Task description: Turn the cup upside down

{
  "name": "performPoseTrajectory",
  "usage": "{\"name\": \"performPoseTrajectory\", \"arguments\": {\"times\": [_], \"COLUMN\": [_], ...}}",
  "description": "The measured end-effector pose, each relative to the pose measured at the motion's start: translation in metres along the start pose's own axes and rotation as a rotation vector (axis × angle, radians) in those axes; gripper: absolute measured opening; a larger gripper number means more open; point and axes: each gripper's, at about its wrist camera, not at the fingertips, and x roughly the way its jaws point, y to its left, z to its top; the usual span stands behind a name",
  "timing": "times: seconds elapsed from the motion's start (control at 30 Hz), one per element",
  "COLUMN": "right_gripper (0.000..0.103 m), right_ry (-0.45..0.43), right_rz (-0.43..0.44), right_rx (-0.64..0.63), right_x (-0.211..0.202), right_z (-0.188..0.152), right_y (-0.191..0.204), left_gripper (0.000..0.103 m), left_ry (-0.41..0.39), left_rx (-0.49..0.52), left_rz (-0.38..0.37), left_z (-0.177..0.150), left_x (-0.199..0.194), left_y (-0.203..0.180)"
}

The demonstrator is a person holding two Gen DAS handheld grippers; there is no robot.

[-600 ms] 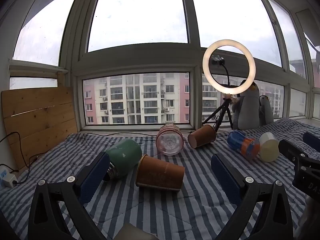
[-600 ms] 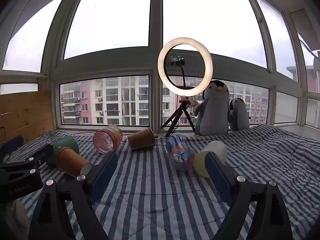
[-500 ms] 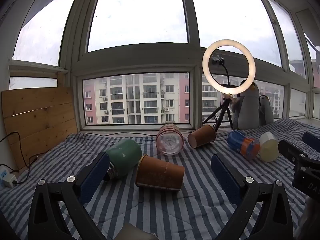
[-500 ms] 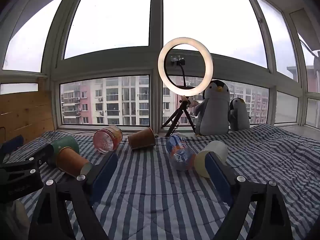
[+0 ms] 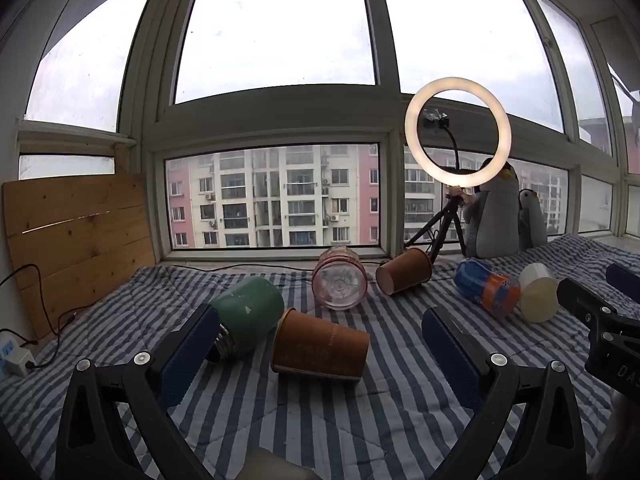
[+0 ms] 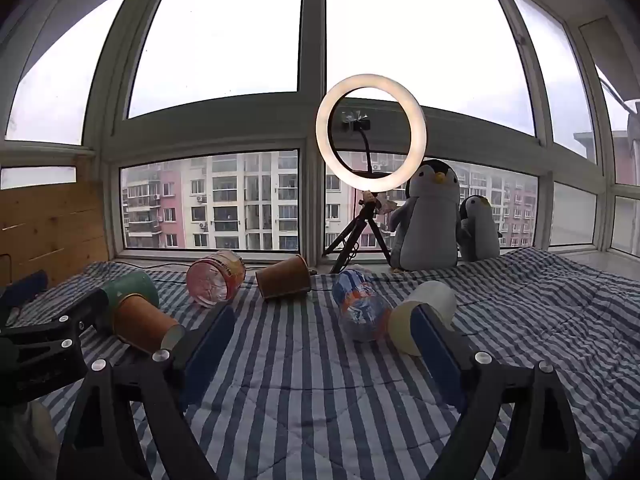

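— Striped bedding (image 5: 320,420) covers the whole surface under a wide bay window (image 5: 276,24), with apartment blocks outside. What lies on it?

— Six containers, all on their sides. Nearest the left gripper (image 5: 320,356) is a brown paper cup (image 5: 320,350), its rim pointing left; it sits between the spread jaws without either blue pad touching it. Just beside it, on the left, a green cup (image 5: 248,314) is partly covered by the left pad, so its threaded end is only half seen.

— And further back?

— A pink clear cup (image 5: 339,282), a second brown cup (image 5: 404,272), a blue and orange bottle (image 5: 486,288) and a cream cup (image 5: 538,298). Print on the bottle is too blurred to read.

— What about the right gripper (image 6: 320,344)?

— Its jaws stand wide apart with nothing in them. The right pad hides part of the cream cup (image 6: 424,316), and the bottle (image 6: 360,310) lies just left of it. In this view the left tool's black frame covers the base of the brown paper cup (image 6: 142,322).

— Anything cut off?

— A ring light (image 6: 370,144) on a tripod and two plush penguins (image 6: 432,220) stand by the sill; the smaller one is half behind the larger. A wooden board (image 5: 80,240) leans at the left, and a white power strip (image 5: 12,358) is clipped by the frame edge.
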Motion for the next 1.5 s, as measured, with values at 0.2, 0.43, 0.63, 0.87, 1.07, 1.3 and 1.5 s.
{"name": "performPoseTrajectory", "arguments": {"times": [0.2, 0.43, 0.63, 0.87, 1.07, 1.3, 1.5], "right_gripper": [0.088, 0.088, 0.088, 0.088, 0.088, 0.088, 0.088], "right_ry": [0.0, 0.001, 0.001, 0.001, 0.002, 0.004, 0.004], "right_rz": [0.0, 0.0, 0.001, 0.001, 0.001, 0.001, 0.001], "right_rx": [0.0, 0.001, 0.0, 0.0, 0.001, 0.003, 0.003], "right_x": [-0.0001, 0.0015, -0.0001, -0.0007, 0.0006, 0.0005, 0.0004], "right_z": [0.0011, 0.0016, 0.0014, 0.0014, 0.0013, 0.0011, 0.0015], "right_y": [-0.0001, -0.0001, 0.0, 0.0002, 0.0007, -0.0001, 0.0007], "left_gripper": [0.102, 0.102, 0.102, 0.102, 0.102, 0.102, 0.102], "left_ry": [0.0, -0.001, -0.001, 0.0, 0.0, -0.001, -0.001], "left_rx": [0.0, 0.001, 0.001, 0.001, 0.002, 0.002, 0.002], "left_rz": [0.001, 0.001, 0.001, 0.001, 0.001, 0.002, 0.001], "left_z": [0.0002, -0.0002, -0.0003, -0.0003, -0.0002, -0.0015, -0.0015], "left_x": [-0.0003, -0.0005, -0.0003, -0.0002, -0.0002, 0.0003, 0.0004], "left_y": [-0.0004, -0.0005, -0.0006, -0.001, -0.0012, 0.0009, 0.0009]}}
